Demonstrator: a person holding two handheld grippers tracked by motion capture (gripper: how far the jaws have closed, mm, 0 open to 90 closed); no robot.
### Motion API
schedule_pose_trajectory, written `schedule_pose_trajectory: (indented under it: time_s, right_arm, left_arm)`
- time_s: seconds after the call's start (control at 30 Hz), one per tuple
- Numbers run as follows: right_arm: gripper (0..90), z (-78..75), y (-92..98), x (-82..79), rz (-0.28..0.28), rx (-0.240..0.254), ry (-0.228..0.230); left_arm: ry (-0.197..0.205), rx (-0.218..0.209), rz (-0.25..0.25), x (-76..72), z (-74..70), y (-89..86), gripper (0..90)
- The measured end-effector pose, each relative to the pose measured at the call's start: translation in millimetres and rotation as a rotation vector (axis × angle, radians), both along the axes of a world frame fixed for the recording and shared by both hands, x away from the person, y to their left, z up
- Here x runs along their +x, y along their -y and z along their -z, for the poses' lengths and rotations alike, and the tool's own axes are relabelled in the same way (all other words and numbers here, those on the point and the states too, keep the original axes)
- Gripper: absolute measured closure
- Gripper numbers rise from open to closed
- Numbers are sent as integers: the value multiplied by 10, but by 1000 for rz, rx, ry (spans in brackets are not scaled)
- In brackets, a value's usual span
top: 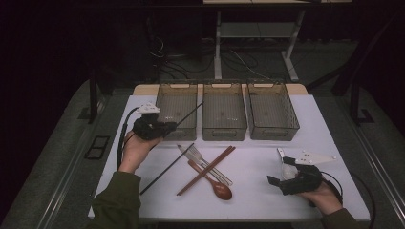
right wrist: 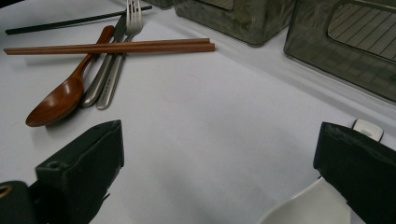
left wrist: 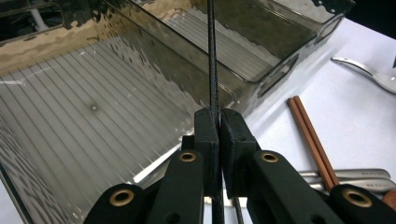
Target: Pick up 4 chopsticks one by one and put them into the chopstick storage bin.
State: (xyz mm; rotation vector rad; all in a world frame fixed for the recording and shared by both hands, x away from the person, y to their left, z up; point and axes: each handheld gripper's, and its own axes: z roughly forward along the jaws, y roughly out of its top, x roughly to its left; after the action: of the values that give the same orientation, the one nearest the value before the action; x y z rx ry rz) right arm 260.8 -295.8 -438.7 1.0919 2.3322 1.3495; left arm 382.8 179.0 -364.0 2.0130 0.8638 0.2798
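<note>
Two tongs in play. We see the left tongs (top: 165, 128) clenched on a thin black chopstick (top: 188, 114), pads pressed flat against it in the left gripper view, no gap between them beyond the stick itself. We note that chopstick lifted off the surface (top: 258, 191), slanting up and over the left bin (top: 176, 110). Its far end is lost against the dark bin wall; we cannot tell whether it touches the bin.

Right tongs (top: 277, 167) stand released, wide apart, low near the surface's right front. A white spoon (top: 288, 169) lies between them; in the right gripper view its bowl sits just beside one pad, cut off by the frame edge, and we cannot tell whether it touches.

Second black chopstick (top: 167, 168) lies flat on the surface, its near end reaching the left sleeve. Brown chopsticks (top: 206, 170) lie crossed over a fork (top: 196, 155), a steel handle beneath, and a wooden spoon (top: 217, 186).

Three smoky bins along the back edge: left, middle (top: 224, 112), right (top: 272, 110). Ribbed floors show through; nothing lies in any of them.
</note>
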Motion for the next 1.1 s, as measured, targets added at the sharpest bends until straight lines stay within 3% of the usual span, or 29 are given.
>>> schedule_pose_trajectory:
  time_s: [0.43,0.77,1.1]
  right_arm:
    - [16,-4,5,-5,1,2,1]
    - [17,-6,10,-8,6,5,2]
    - [16,-10,22,-12,7,6,10]
  left_arm:
    - [12,3,-10,232,-56,63,849]
    - [11,3,-45,440,-33,111,849]
    - [11,32,-78,663,-32,117,849]
